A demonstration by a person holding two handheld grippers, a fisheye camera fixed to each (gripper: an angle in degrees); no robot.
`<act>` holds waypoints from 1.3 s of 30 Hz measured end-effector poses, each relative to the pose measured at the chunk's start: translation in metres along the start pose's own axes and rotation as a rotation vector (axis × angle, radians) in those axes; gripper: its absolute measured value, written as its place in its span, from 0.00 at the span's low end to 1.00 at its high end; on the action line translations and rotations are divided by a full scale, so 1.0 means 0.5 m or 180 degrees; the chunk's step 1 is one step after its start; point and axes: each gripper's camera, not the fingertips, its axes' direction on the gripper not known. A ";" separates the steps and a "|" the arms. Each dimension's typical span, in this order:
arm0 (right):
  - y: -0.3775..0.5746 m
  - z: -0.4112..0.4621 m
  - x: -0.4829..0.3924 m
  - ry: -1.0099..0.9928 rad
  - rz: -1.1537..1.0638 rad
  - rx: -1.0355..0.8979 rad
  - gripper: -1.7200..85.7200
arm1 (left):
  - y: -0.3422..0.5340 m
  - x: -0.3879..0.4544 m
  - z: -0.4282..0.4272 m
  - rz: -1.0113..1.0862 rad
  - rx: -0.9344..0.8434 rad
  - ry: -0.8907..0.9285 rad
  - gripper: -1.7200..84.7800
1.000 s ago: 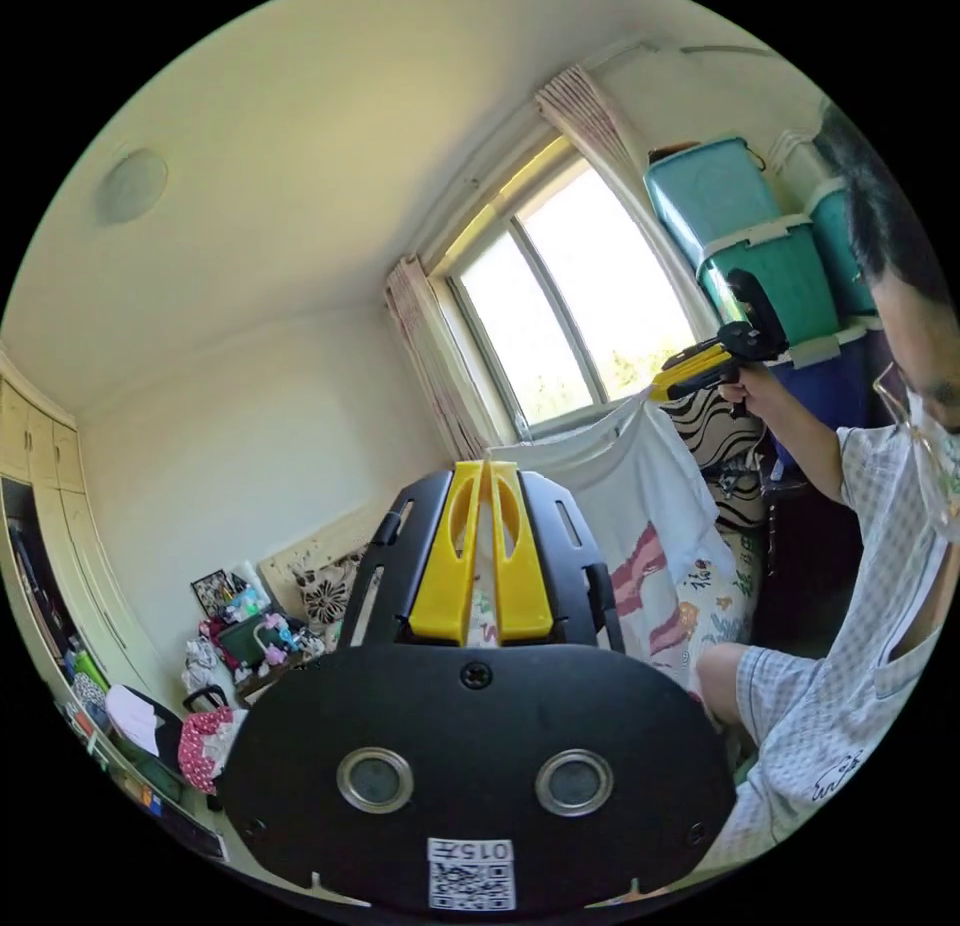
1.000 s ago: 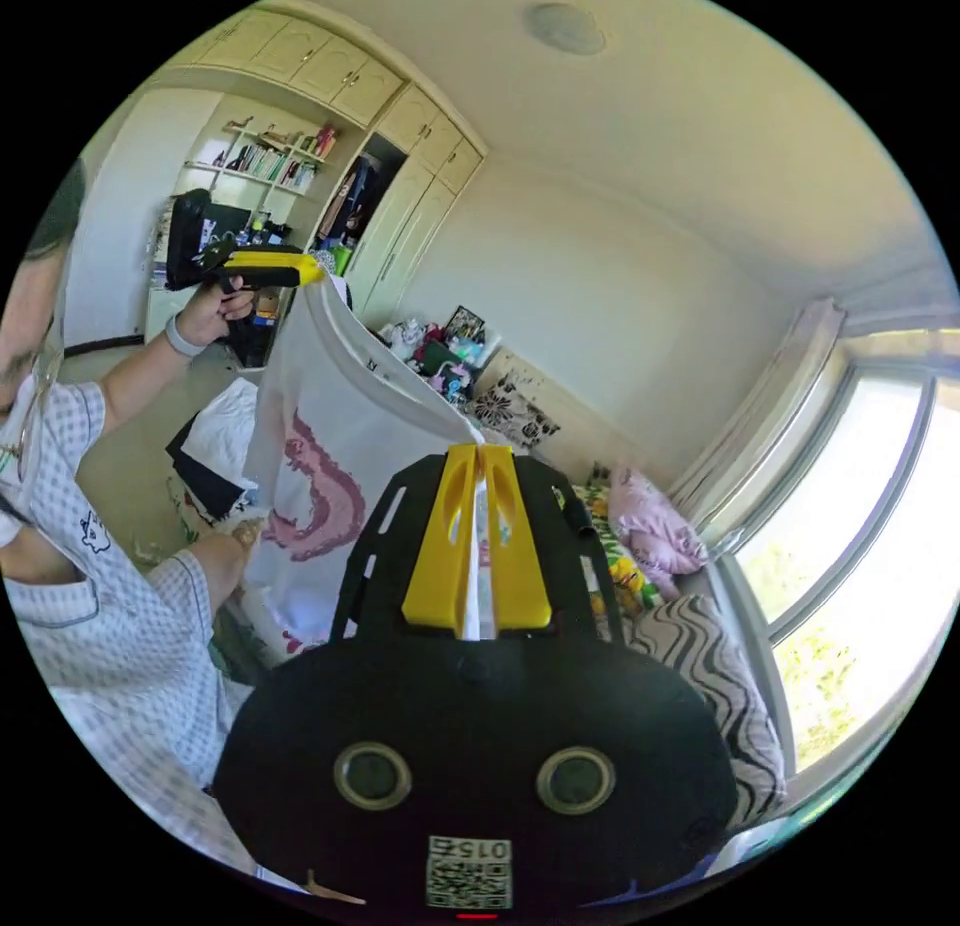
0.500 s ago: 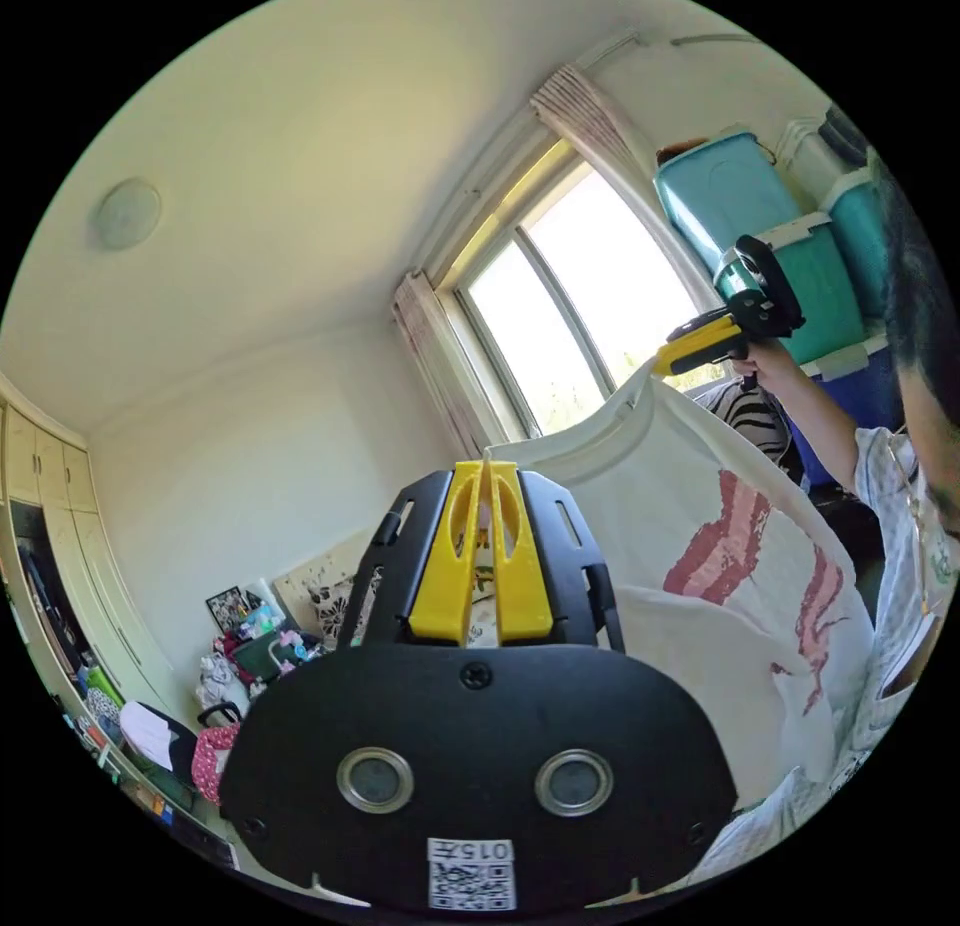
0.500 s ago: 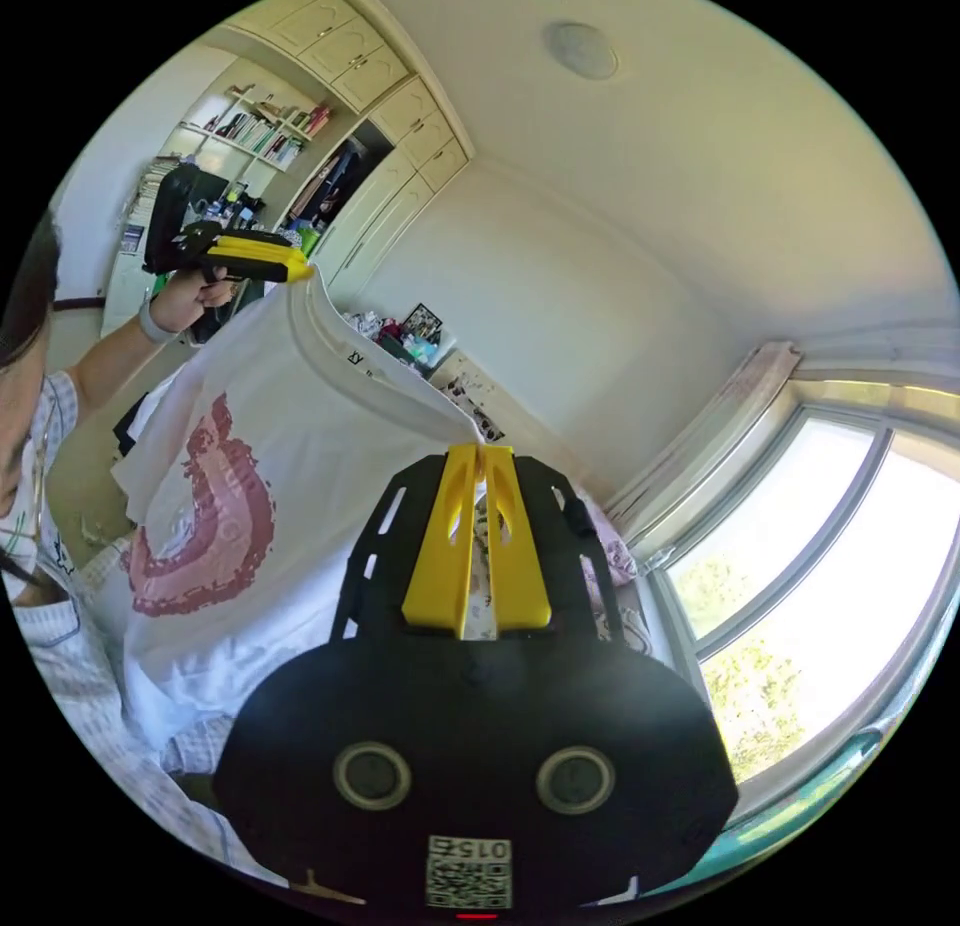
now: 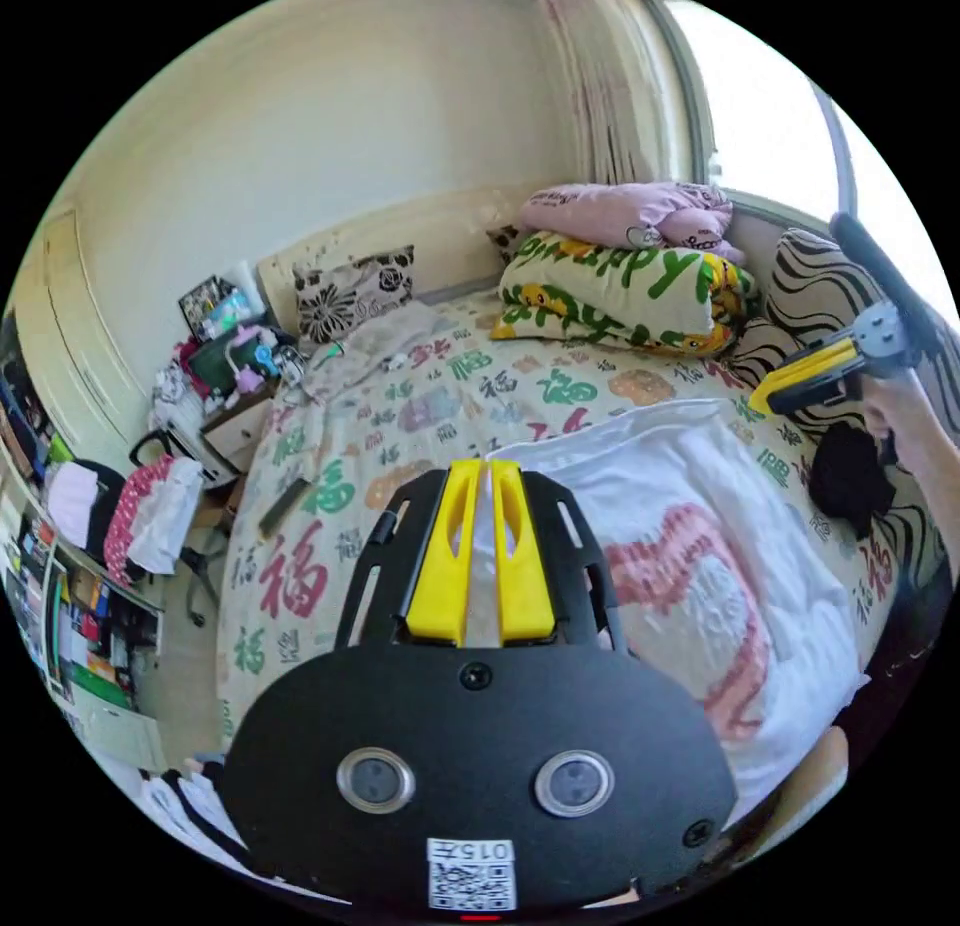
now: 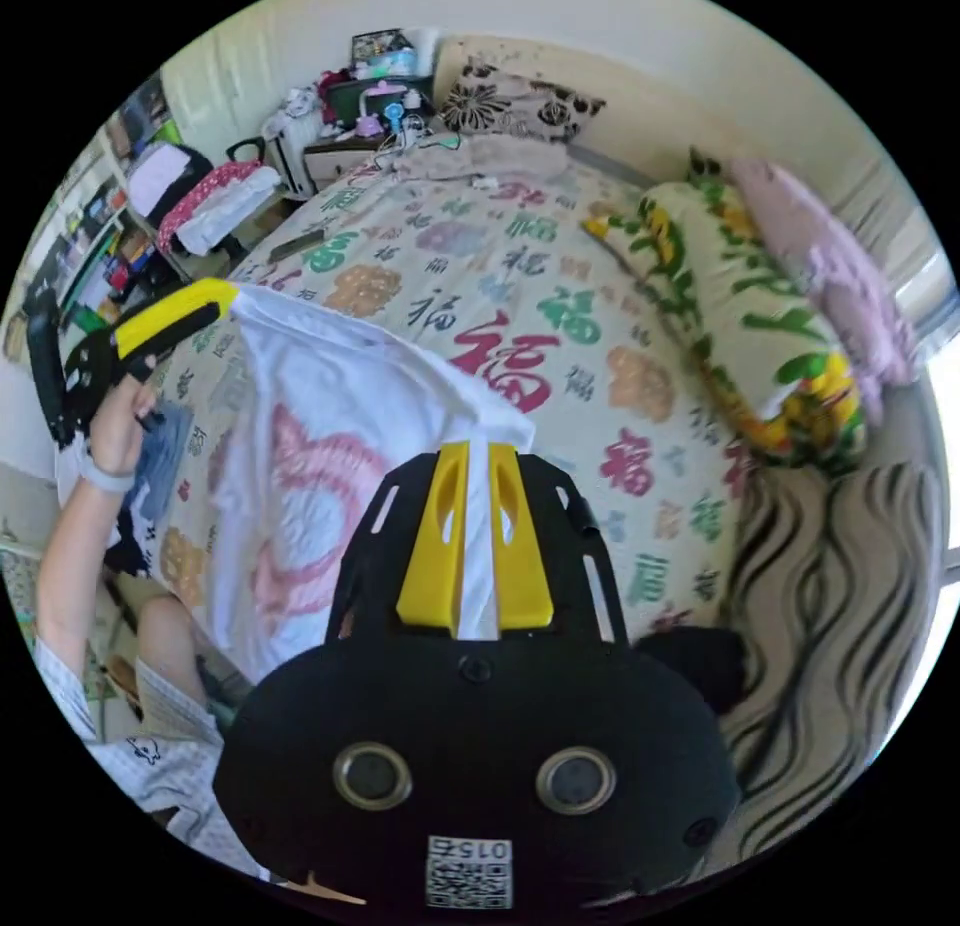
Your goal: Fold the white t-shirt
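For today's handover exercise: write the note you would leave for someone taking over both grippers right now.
Left gripper: shut on the white t-shirt.
Right gripper: shut on the same shirt, at another part of its top edge.
The shirt hangs spread between them over the patterned bed, pink print facing up.
Done: shirt picked up and opened out.
Left: lay it flat, then make every fold.

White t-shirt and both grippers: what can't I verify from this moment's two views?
- Lower hem of the white t-shirt: in the left gripper view the left gripper body covers it.
- Right gripper grip: white cloth sits between its fingers, but the pinched spot is too bunched to name.
- Dark item on the bed: left gripper view, too small and shadowed to identify.
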 end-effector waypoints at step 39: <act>0.784 0.145 0.932 -0.2033 0.2571 -0.1527 0.02 | 0.663 -0.334 0.695 -0.1880 -0.2763 0.1281 0.02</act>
